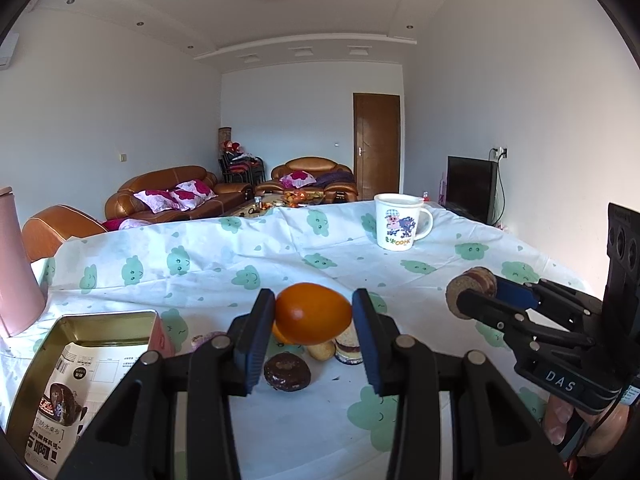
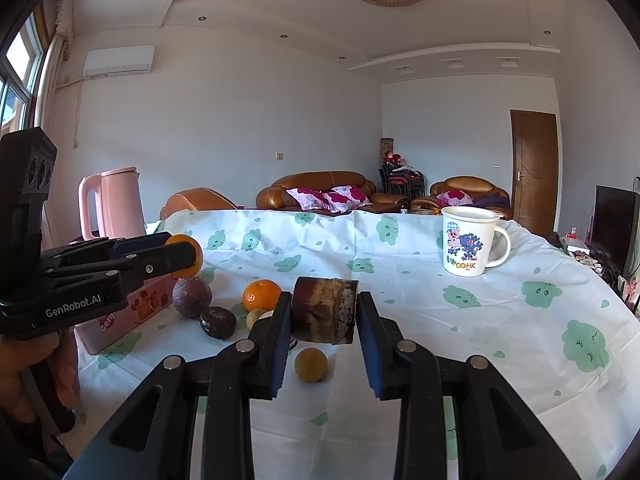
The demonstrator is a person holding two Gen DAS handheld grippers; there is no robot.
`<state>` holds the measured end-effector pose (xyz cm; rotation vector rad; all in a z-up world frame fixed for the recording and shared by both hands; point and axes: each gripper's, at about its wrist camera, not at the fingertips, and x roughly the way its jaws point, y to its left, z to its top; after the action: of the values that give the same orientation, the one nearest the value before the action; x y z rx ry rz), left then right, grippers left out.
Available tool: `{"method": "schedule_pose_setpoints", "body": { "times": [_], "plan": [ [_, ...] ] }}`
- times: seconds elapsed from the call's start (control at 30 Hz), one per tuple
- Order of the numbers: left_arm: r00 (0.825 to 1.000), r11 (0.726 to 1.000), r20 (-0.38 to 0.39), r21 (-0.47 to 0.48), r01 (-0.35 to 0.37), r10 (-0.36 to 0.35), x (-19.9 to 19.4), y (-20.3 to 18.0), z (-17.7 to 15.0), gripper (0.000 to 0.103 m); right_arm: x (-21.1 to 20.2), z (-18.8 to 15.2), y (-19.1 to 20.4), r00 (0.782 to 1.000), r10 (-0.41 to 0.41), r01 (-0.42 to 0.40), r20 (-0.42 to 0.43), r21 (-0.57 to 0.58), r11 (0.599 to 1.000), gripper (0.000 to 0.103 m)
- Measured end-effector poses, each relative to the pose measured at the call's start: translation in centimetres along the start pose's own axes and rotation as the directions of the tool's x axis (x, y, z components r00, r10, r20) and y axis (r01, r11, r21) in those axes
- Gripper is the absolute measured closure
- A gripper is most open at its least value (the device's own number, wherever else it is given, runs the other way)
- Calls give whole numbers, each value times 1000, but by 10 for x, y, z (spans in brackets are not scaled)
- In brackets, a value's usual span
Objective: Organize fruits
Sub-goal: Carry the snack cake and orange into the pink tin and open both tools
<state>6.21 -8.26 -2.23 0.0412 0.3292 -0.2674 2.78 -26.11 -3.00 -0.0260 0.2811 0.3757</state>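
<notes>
My left gripper (image 1: 313, 314) is shut on an orange (image 1: 312, 312) and holds it above the table; it also shows in the right wrist view (image 2: 182, 258). My right gripper (image 2: 323, 312) is shut on a brown cut stalk piece (image 2: 324, 310), also seen in the left wrist view (image 1: 472, 290). On the cloth lie another orange (image 2: 262, 295), a dark purple fruit (image 2: 192, 296), a dark brown wrinkled fruit (image 2: 218, 322) and a small yellow-brown fruit (image 2: 311, 365). An open pink tin (image 1: 80, 360) stands at the left.
A white cartoon mug (image 2: 470, 242) stands at the back right of the table. A pink kettle (image 2: 112, 204) stands at the back left. The cloth (image 2: 480, 320) has green cloud prints. Sofas and a door lie beyond the table.
</notes>
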Motion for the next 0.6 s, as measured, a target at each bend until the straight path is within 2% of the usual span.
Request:
{"method": "schedule_pose_setpoints", "body": {
  "times": [0.23,0.43,0.6],
  "plan": [
    [999,1000,37,-1,-12,12,-8,0,-1,61,-4,0,1,1000,2,-2,30,-4,1000,69],
    [999,1000,41,-16,-9,9,-15,5,-2,61,1,3,5,1000,-4,4,-2,-12,1000,69],
    [999,998,27,-52,-39,41,-22,23,-5,61,6,13,20,999,31,-31,-28,-30,999,69]
  ]
}}
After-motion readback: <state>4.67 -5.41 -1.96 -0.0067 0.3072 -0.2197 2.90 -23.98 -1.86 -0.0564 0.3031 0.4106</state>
